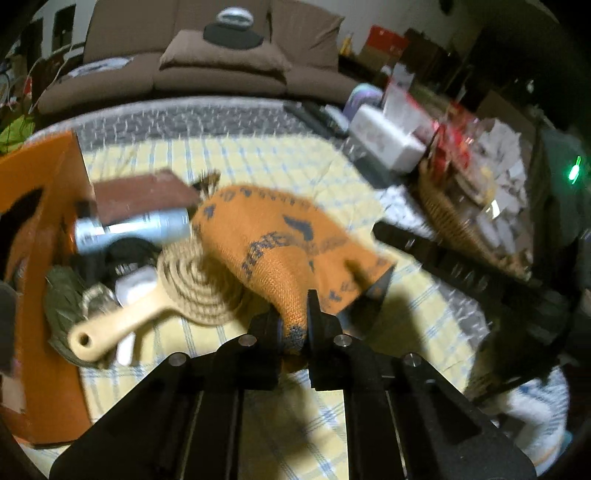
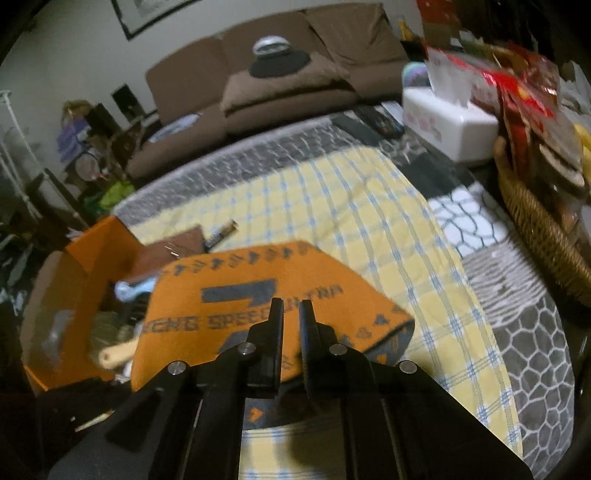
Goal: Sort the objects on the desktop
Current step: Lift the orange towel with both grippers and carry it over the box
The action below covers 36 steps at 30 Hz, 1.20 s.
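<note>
Beside the orange box (image 1: 44, 229), both the left gripper (image 1: 293, 325) and right gripper (image 2: 291, 332) clamp the orange towel's (image 1: 273, 236) edges.

a home living room: brown sofa (image 2: 280, 74), framed picture (image 2: 147, 14) (partly cut off), tissue box (image 2: 443, 122).

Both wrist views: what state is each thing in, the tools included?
Left tool: shut on a corner of the orange towel.
Right tool: shut on the towel's edge.
Orange towel: lifted, hanging between both tools.
Orange box: open, holding things.
Wooden brush: lying over the box's edge.
Tissue box: tissue sticking up.
</note>
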Tool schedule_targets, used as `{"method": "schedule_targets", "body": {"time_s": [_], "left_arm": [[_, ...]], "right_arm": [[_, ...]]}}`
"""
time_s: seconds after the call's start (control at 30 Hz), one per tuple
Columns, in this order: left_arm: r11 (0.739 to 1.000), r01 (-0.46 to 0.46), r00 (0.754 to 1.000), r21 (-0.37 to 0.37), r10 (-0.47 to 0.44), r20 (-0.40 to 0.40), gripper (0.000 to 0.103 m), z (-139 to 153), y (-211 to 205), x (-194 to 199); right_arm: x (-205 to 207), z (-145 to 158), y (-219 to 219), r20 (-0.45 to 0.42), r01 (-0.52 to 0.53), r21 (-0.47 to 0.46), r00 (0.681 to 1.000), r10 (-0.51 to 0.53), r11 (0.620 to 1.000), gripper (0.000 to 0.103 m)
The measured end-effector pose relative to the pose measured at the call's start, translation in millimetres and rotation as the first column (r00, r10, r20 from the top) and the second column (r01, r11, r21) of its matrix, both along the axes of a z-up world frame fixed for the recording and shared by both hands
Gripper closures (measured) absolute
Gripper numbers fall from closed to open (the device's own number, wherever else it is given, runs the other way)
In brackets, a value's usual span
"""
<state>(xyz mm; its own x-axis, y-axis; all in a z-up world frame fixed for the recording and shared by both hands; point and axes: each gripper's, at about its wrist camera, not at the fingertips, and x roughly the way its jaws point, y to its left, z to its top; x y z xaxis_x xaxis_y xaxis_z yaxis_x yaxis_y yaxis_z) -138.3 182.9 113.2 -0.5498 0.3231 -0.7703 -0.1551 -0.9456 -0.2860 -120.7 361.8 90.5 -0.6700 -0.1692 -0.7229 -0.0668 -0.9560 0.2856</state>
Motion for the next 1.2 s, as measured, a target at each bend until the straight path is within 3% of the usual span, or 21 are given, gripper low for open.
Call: {"method": "schedule_targets", "body": {"time_s": [0.13,0.17,0.2,0.27,0.3,0.5,0.6,0.7,0.9,0.97,1.2], "left_arm": [[1.0,-0.003,0.999,0.027,0.005,-0.05,0.094,44,-14,-3],[1.0,-0.006,0.998,0.027,0.007,-0.058,0.094,51,-16,-5],[1.0,-0.009,0.997,0.018,0.01,-0.071,0.094,62,-19,-6],[1.0,-0.015,0.996,-0.005,0.015,-0.09,0.094,75,-23,-8],[1.0,-0.02,0.996,-0.016,0.018,-0.093,0.094,79,-26,-8],[0.999,-0.051,0.996,-0.02,0.049,-0.075,0.094,82,-46,-1],[0.998,-0.058,0.995,-0.008,0.057,-0.081,0.094,87,-55,3],[0.998,-0.064,0.992,-0.023,0.061,-0.112,0.094,102,-57,9],[0.997,-0.066,0.985,-0.029,0.06,-0.164,0.094,135,-63,19],[0.997,-0.068,0.982,-0.035,0.061,-0.181,0.094,145,-67,23],[0.995,-0.09,0.97,-0.036,0.079,-0.228,0.094,184,-98,30]], "right_arm": [[2,4,-1,0.011,-0.026,-0.033,1.0,0.027,0.999,0.091],[2,5,-3,0.014,-0.036,-0.027,0.999,0.036,0.999,0.085],[3,5,-5,0.014,-0.045,-0.017,0.999,0.045,0.999,0.07],[9,7,-11,-0.001,-0.077,0.021,0.997,0.077,0.997,0.05],[13,7,-14,-0.006,-0.094,0.034,0.996,0.094,0.995,0.045],[20,-8,-39,0.031,-0.212,0.025,0.977,0.212,0.977,0.044],[28,2,-59,-0.01,-0.28,0.054,0.96,0.281,0.959,0.043],[37,17,-75,-0.072,-0.328,0.059,0.941,0.332,0.943,0.029],[50,50,-102,-0.219,-0.388,0.052,0.894,0.39,0.92,0.019],[47,54,-117,-0.223,-0.36,0.105,0.9,0.375,0.927,0.019],[19,49,-164,-0.19,-0.354,0.139,0.907,0.376,0.925,0.022]]}}
